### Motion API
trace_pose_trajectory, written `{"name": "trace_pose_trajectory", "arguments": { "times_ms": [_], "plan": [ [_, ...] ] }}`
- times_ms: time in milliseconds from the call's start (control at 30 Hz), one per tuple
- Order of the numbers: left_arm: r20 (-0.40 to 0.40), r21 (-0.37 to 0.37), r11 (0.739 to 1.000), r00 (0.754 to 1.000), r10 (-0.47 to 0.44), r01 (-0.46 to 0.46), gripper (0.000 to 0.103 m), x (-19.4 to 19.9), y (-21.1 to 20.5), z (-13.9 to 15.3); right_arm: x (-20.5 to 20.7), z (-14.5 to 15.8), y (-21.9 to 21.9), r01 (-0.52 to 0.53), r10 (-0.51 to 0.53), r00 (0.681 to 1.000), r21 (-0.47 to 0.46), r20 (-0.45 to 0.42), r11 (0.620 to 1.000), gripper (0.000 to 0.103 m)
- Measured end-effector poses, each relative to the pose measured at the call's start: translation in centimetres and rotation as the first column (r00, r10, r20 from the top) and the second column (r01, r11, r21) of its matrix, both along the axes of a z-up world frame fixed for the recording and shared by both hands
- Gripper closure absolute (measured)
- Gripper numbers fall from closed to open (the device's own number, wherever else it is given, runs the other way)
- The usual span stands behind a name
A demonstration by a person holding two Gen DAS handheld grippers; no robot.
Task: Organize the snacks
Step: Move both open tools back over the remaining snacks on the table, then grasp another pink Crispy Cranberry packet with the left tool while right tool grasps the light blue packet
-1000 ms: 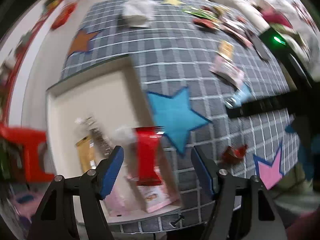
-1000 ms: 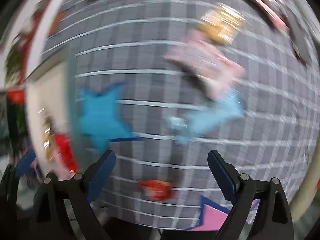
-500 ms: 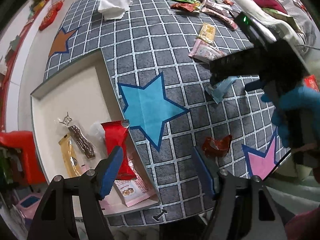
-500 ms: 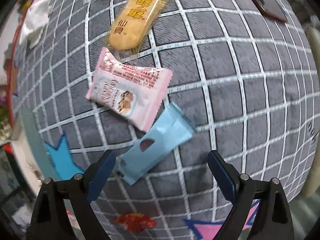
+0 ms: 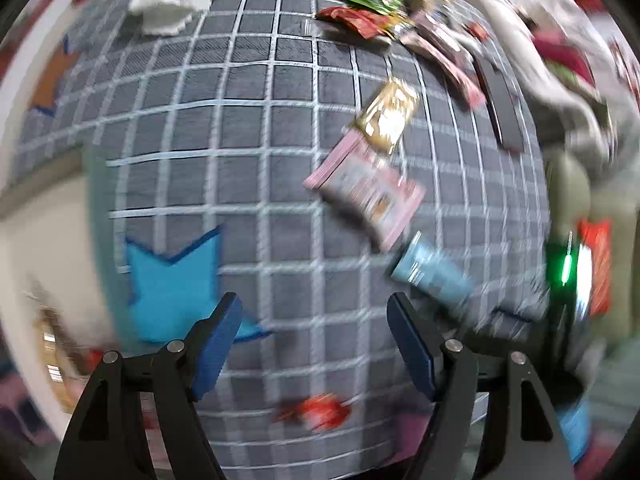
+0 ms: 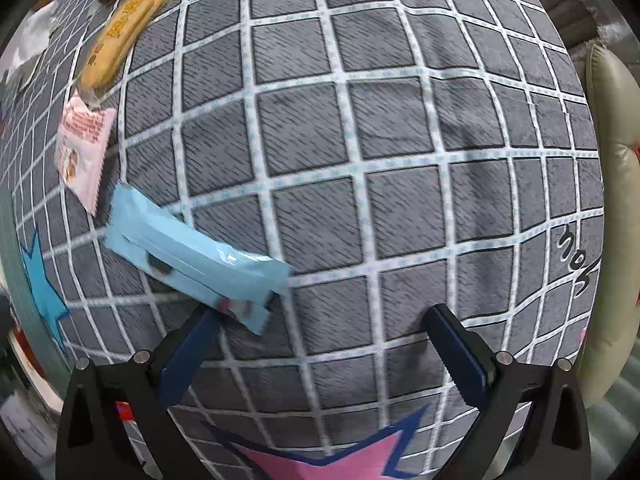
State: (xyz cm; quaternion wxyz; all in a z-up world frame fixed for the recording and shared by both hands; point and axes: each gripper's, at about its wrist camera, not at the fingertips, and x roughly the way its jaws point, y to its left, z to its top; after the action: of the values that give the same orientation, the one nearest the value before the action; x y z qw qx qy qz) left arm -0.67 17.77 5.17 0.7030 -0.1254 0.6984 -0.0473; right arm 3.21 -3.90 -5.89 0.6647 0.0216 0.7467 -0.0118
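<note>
The right gripper [image 6: 320, 332], jaws just widened to full and empty, hangs over grey checked cloth [image 6: 360, 140]; the light-blue snack bar [image 6: 192, 260] overlaps its left finger. Only the left gripper's [image 5: 314, 334] view, half-spread and empty, shows a red candy [image 5: 320, 412] and far wrappers.

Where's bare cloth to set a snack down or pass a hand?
Free: the grid cloth right of the light blue packet, running to the cushion edge and down to the pink star. Crowded: the left strip, where the pink packet and yellow cracker packet lie close together.
</note>
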Motion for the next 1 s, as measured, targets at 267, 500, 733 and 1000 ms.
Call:
{"name": "trace_pose_trajectory", "arguments": {
  "times_ms": [267, 500, 733, 1000],
  "plan": [
    [-0.056, -0.029, 0.97, 0.969, 0.24, -0.241, 0.025, 5.9, -1.9, -2.7, -1.8, -0.7, -0.9, -0.033, 0.033, 0.999, 0.009, 0.029, 0.999, 0.0],
    [-0.109, 0.07, 0.967, 0.962, 0.251, -0.245, 0.025, 7.0, -3.9, -5.2, -1.7, 0.7, -0.7, -0.057, 0.056, 0.998, 0.01, 0.04, 0.998, 0.0],
    [-0.058, 0.219, 0.972, 0.993, 0.103, -0.088, 0.025, 5.5, -2.5, -5.0, -1.6, 0.6, -0.7, -0.074, 0.073, 0.997, 0.011, 0.03, 0.997, 0.0],
    [-0.033, 0.244, 0.964, 0.995, -0.098, 0.104, 0.025, 6.0, -2.7, -4.7, -1.7, 0.5, -0.6, -0.084, 0.084, 0.995, 0.01, 0.054, 0.996, 0.0]
  ]
}}
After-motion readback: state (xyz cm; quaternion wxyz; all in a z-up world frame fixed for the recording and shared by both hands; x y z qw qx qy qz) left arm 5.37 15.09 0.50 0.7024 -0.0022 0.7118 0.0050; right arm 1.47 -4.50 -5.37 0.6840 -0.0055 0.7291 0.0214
